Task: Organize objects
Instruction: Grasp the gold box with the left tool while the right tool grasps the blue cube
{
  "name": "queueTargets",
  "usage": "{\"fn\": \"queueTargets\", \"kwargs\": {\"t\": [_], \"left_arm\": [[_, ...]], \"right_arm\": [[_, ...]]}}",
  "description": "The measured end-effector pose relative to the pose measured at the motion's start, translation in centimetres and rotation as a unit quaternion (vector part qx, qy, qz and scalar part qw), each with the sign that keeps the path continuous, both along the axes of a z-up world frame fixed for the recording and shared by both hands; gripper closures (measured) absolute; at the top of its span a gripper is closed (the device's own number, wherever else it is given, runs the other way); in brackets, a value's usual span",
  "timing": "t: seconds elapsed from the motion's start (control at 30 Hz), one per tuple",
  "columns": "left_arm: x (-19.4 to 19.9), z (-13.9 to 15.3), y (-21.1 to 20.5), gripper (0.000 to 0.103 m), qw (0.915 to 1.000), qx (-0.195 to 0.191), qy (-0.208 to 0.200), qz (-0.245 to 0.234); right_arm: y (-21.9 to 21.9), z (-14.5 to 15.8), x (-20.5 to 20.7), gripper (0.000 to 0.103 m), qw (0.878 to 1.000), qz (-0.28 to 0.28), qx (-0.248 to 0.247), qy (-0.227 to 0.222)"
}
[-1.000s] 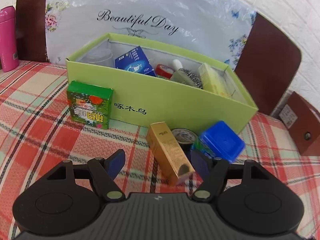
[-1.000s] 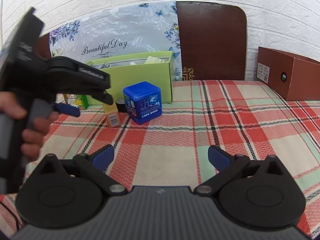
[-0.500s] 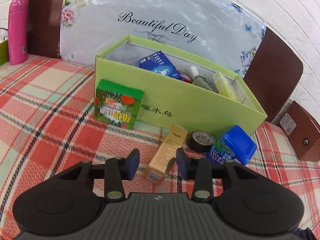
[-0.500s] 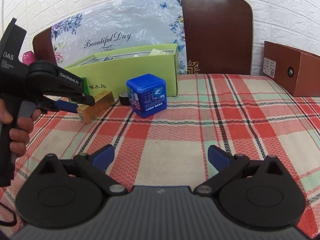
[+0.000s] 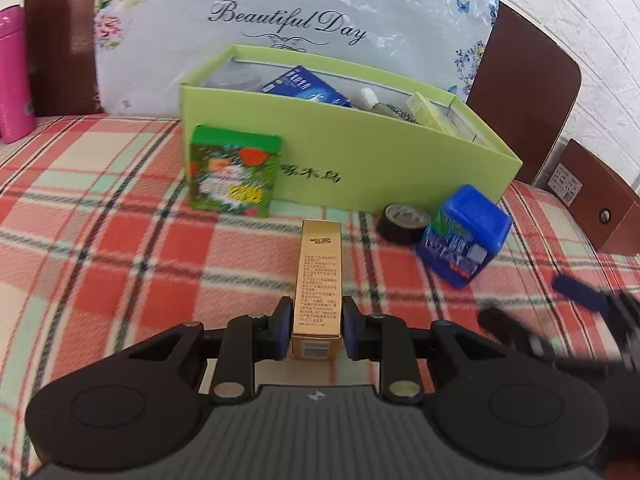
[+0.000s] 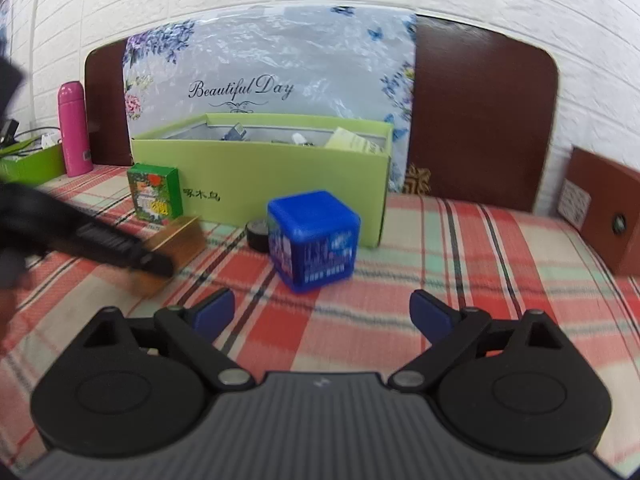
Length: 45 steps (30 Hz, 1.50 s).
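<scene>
Plaid tablecloth (image 5: 120, 248), white brick wall behind. Lime-green box (image 5: 360, 160) at far centre holds a blue carton (image 5: 304, 86), a white tube and a pale packet. Left gripper (image 5: 316, 326) jaws closing on the gold carton (image 5: 318, 280), pads at its sides. Right gripper (image 6: 322, 314) spread wide, closing slightly, nothing between; blue cube (image 6: 314, 236) just beyond.
</scene>
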<state>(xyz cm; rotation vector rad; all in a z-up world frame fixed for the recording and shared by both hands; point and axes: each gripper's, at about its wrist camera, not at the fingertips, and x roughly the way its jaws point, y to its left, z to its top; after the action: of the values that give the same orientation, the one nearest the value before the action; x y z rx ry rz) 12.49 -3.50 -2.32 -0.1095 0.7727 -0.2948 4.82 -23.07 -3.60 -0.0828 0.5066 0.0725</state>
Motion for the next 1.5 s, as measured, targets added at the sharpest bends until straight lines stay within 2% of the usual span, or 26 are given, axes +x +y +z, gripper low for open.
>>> {"fn": "queueTargets", "kwargs": {"t": [0.1, 0.23, 0.27, 0.3, 0.4, 0.6, 0.77, 0.8, 0.87, 1.07, 1.27, 1.5], "left_arm": [[-1.0, -0.2, 0.9, 0.076, 1.0, 0.006, 0.002, 0.007], [-1.4, -0.4, 1.2, 0.076, 0.9998, 0.015, 0.002, 0.013], [-1.3, -0.5, 1.2, 0.076, 0.9998, 0.015, 0.004, 0.014], [-1.3, -0.5, 1.3, 0.076, 0.9998, 0.015, 0.004, 0.014], [-1.2, -0.6, 1.2, 0.076, 0.9998, 0.016, 0.003, 0.013], [-2.2, -0.5, 0.8, 0.078, 0.9997, 0.021, 0.011, -0.01], [-4.6, -0.3, 0.5, 0.078, 0.9992, 0.018, 0.018, -0.031], [-4.9, -0.2, 0.3, 0.077, 0.9993, 0.025, 0.012, -0.023], [-4.9, -0.1, 0.1, 0.066, 0.9994, 0.031, 0.002, -0.014], [-4.5, 0.4, 0.0, 0.057, 0.9997, 0.024, -0.008, -0.007], [-4.3, -0.3, -0.2, 0.056, 0.9995, 0.032, 0.003, -0.006], [-3.7, -0.8, -1.0, 0.05, 0.9987, 0.049, 0.001, -0.016]], "right_arm": [[0.2, -0.1, 2.9, 0.011, 1.0, 0.012, -0.01, -0.003], [0.7, -0.6, 5.9, 0.019, 1.0, 0.026, -0.012, 0.0], [0.8, -0.8, 6.5, 0.03, 1.0, 0.028, -0.013, 0.003], [0.8, -1.0, 6.9, 0.037, 0.999, 0.028, -0.016, 0.01], [0.6, -0.8, 6.4, 0.039, 1.0, 0.019, -0.009, 0.019], [-0.4, -0.1, 2.3, 0.041, 0.998, -0.014, 0.026, 0.053], [-0.2, 0.4, -3.3, 0.041, 0.995, -0.006, 0.068, 0.077], [-0.1, 0.4, -4.3, 0.041, 0.995, 0.002, 0.068, 0.077], [0.2, 0.2, -5.5, 0.04, 0.995, 0.008, 0.061, 0.081], [0.4, -0.1, -6.0, 0.039, 0.996, 0.009, 0.045, 0.079], [0.7, -0.2, -5.6, 0.034, 0.998, 0.02, 0.02, 0.063], [0.7, -0.6, -5.1, 0.031, 0.997, 0.025, 0.029, 0.067]]}}
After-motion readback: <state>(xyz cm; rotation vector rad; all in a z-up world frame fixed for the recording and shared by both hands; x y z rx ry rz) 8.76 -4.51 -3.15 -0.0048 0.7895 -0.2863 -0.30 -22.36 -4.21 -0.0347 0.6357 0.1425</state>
